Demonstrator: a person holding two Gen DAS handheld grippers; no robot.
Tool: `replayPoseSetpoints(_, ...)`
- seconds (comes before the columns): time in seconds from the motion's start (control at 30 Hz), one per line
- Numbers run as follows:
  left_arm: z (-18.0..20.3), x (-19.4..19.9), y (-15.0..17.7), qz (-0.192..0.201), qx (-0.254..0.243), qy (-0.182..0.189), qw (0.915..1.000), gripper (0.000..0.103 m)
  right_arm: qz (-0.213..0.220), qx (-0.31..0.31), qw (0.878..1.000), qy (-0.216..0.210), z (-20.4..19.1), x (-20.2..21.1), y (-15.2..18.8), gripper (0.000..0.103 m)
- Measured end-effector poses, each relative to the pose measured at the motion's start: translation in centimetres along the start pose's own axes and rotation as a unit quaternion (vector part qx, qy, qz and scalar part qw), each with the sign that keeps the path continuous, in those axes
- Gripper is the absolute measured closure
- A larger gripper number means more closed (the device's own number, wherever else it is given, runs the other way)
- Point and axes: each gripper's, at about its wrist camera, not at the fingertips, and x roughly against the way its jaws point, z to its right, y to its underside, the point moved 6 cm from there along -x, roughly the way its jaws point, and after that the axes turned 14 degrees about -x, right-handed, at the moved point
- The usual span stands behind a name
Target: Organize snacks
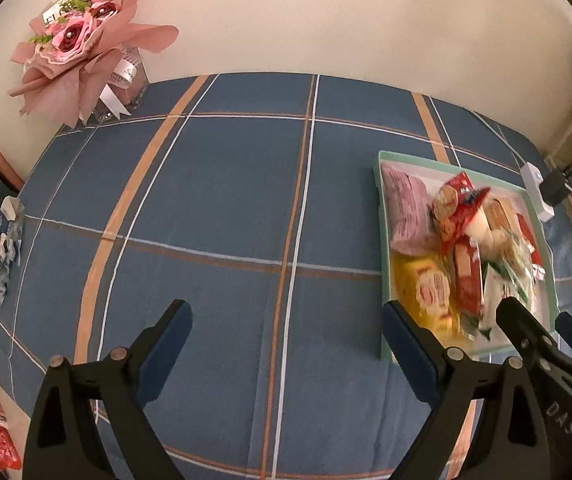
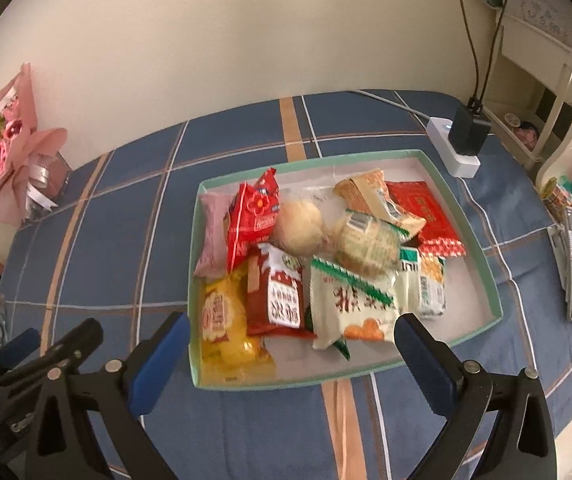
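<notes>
A: Left wrist view: the left gripper (image 1: 287, 340) is hovering spread wide, holding nothing, over the plaid tablecloth (image 1: 226, 208); a bouquet (image 1: 86, 40) is standing far left.

B: Right wrist view: the right gripper (image 2: 291, 344) is gaping, also holding nothing, at the green tray's (image 2: 495, 280) near rim. Snack packets (image 2: 325, 264) are lying piled inside; a power strip (image 2: 451, 148) is sitting beyond.

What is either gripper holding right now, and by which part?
Nothing is held. The left gripper is open over the blue plaid cloth, and the right gripper is open in front of the snack tray, with no packet between its fingers.
</notes>
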Motion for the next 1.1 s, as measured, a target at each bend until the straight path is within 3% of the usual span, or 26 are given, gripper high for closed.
replayPoseSetpoints(0.63, -0.8, 1.8, 5.8, -0.001, -0.005, 0.003, 1.0000, 0.008, -0.010, -0.002, 1.000, -0.005, 2.2, 2.2, 4.2, 0.000)
replayPoseSetpoints(1.1, -0.8, 2.3, 5.4, 0.007, -0.004, 0.000, 1.0000, 0.008, -0.004, 0.015, 1.000, -0.003, 1.6, 2.5, 4.2, 0.000)
